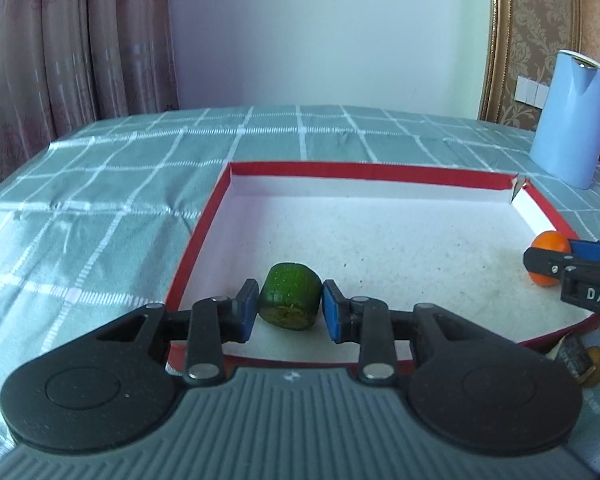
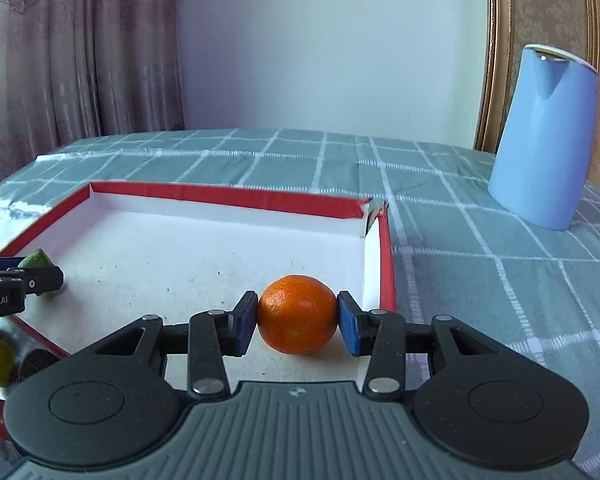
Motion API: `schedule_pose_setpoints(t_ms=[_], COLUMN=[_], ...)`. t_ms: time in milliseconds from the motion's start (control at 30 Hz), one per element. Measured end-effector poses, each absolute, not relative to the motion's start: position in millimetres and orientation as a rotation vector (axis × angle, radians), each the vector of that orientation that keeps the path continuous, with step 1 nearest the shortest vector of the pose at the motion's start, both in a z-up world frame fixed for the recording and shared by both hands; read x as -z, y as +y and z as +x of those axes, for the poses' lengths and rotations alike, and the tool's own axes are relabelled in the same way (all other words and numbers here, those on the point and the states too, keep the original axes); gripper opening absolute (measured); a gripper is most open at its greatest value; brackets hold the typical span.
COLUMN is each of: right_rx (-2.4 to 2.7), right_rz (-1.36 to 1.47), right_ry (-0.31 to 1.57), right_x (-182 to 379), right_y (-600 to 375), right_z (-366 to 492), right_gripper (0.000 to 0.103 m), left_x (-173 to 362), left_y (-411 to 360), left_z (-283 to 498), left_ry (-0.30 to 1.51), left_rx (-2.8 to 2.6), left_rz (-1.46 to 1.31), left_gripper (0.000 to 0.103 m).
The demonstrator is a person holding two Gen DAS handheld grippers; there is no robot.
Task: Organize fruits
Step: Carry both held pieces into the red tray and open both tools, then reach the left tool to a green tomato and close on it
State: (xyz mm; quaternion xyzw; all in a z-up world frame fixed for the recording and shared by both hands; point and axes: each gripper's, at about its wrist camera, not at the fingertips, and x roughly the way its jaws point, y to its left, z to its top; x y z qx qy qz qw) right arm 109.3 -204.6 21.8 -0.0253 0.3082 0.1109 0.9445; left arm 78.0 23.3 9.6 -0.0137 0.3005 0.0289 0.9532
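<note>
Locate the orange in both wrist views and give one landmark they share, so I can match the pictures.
Left wrist view: the orange sits at the far right edge, partly hidden behind the right gripper.
Right wrist view: the orange is at lower centre, between the right gripper's blue pads, inside the red-rimmed tray.
Shared landmark: the blue jug, upper right in both.

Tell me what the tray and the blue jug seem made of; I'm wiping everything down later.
Tray: probably cardboard, matte, red outside and white inside; one corner is torn and folded. Blue jug: smooth with a soft sheen, likely plastic or coated metal; the views cannot settle which.
</note>
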Motion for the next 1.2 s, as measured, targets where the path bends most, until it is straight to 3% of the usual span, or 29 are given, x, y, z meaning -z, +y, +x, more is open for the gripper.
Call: schedule_pose_setpoints(t_ms=[100, 167, 267, 333, 467, 500, 567, 633, 967, 1033, 1200], right_rx=[-0.225, -0.225, -0.221, -0.224, -0.229, -0.229, -0.223, -0.212, -0.166, -0.153, -0.096], right_rz=[-0.044, -0.050, -0.046, -0.044, -0.047, -0.045, -0.037, -0.022, 0.105, 0.147, 0.159], right_ry=[0.628, 0.625, 0.624, 0.639, 0.653, 0.644, 0.619, 0.580, 0.474, 0.438, 0.349], right_x=[-21, -21, -21, -19, -18, -19, -21, -25, -41, -44, -48], right_y=[-205, -205, -205, -206, -205, -205, -207, -211, -244, -253, -272], right_z=[109, 109, 108, 110, 110, 109, 106, 101, 70, 59, 31], right_gripper=[0.042, 0.043, 0.043, 0.045, 0.048, 0.049, 0.061, 0.069, 0.071, 0.077, 0.078], left_x=[-8, -8, -9, -9, -12, -14, -18, -22, -20, -20, -14], left_y=[24, 21, 17, 17, 21, 23, 26, 31, 61, 75, 111], left_z=[77, 76, 73, 72, 69, 67, 59, 49, 0, -8, -10], left_ry=[0.614, 0.609, 0.593, 0.586, 0.567, 0.555, 0.519, 0.473, 0.427, 0.406, 0.452], left_rx=[-0.058, -0.059, -0.062, -0.060, -0.057, -0.053, -0.059, -0.069, -0.126, -0.123, -0.140], left_rz=[-0.038, -0.024, 0.001, 0.000, -0.028, -0.036, -0.050, -0.067, -0.100, -0.177, -0.377], left_gripper=[0.032, 0.050, 0.065, 0.073, 0.078, 0.079, 0.091, 0.093, 0.098, 0.102, 0.103])
